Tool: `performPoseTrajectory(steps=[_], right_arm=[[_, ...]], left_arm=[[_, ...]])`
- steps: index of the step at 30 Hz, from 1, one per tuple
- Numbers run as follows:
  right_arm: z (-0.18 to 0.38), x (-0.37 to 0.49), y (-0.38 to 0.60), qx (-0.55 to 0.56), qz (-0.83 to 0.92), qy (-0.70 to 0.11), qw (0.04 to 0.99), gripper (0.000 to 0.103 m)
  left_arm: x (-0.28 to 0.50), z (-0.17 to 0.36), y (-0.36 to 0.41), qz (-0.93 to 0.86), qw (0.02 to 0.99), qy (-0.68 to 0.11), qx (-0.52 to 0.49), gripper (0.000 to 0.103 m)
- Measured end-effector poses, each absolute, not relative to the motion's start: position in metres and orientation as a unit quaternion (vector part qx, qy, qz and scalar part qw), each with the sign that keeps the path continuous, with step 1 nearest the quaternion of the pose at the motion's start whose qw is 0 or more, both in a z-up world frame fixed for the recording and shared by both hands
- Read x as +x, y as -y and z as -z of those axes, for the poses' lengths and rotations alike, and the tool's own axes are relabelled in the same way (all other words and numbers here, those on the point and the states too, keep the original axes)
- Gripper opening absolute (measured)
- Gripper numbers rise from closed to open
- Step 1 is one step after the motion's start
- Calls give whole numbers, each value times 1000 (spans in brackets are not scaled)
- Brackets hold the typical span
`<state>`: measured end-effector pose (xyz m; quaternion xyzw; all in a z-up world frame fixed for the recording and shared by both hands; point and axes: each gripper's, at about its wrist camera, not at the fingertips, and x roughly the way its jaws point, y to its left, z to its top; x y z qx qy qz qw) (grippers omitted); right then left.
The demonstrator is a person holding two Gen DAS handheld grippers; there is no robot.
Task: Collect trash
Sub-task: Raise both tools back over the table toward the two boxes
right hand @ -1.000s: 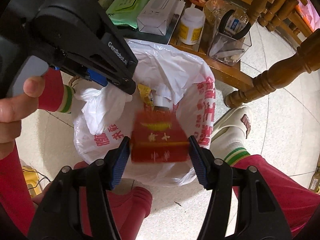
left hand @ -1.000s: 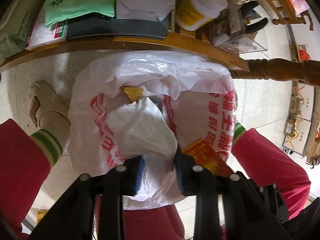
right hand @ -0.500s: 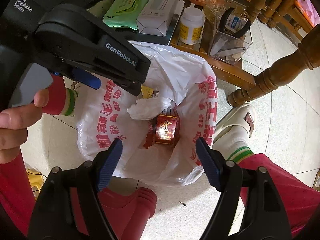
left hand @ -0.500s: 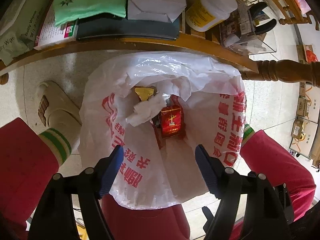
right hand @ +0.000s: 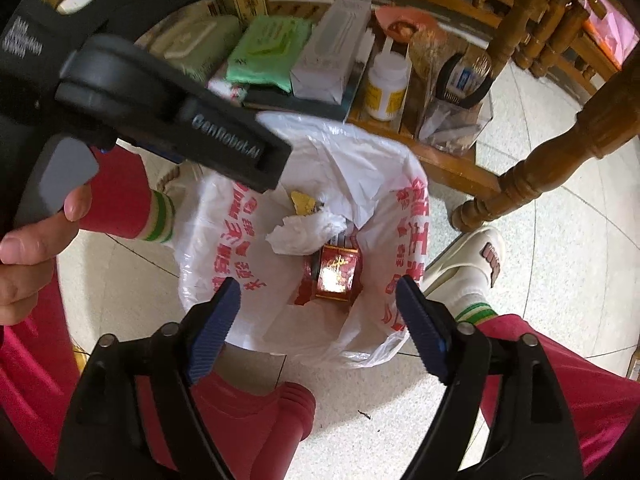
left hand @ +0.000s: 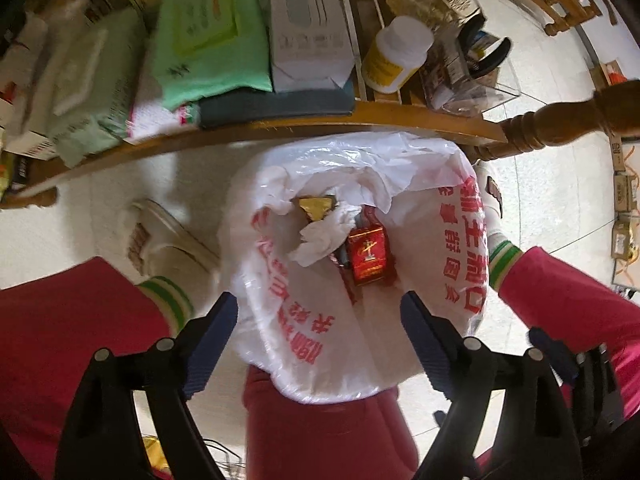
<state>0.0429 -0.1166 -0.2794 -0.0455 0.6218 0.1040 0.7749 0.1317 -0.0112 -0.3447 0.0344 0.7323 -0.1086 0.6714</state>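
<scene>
A white plastic bag with red print (left hand: 452,264) (right hand: 208,248) lines a bin on the floor between the person's feet. Inside lie a red box (left hand: 368,254) (right hand: 336,274), a crumpled white tissue (left hand: 324,234) (right hand: 304,234) and a gold wrapper (left hand: 316,206) (right hand: 302,202). My left gripper (left hand: 318,314) hangs above the bag pointing down, its jaws still opening, with nothing between them. My right gripper (right hand: 318,298) also hovers over the bag, jaws opening and empty. The left gripper's black body (right hand: 160,112) crosses the upper left of the right wrist view.
A low wooden shelf (left hand: 280,128) behind the bin carries green wipe packs (left hand: 208,44), a white carton (left hand: 308,28), a white and yellow bottle (left hand: 396,56) and a clear holder (left hand: 476,80). A turned table leg (right hand: 560,164) stands to the right. Slippered feet (right hand: 476,264) and red trouser legs (left hand: 68,344) flank the bin.
The right gripper let go of the red box, which fell into the bag. The left gripper released the tissue into the bag. Both opened wide and rose above the bin.
</scene>
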Motion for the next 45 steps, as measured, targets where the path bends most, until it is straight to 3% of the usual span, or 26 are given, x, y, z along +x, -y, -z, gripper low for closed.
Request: performPoseTrajectory(steps=[5,11,19,25,35,45], right_arm=[[219,28,117,-57,-119,-560,818,81],[101,14,134,-88,-133,-424,891,96],[-49,32,159,-156,-155,-299,929,96],[-117,46,162,-201,-214,-264,919,96],[-172,99,173,-254,-252,-237,903,96],[-152,160,170,-272,-284,-272,878,96]], left_arm=[[108,288,-2,118,702,-698,73,84],[82,182,-27,146,746,-638,125,85],[102,21,-67,173,789,-575,133,95],[129,-45,-65,184,785,-567,166,95],[178,-65,-36,190,756,-586,223,95],[222,-29,-8,214,723,-614,234,95]])
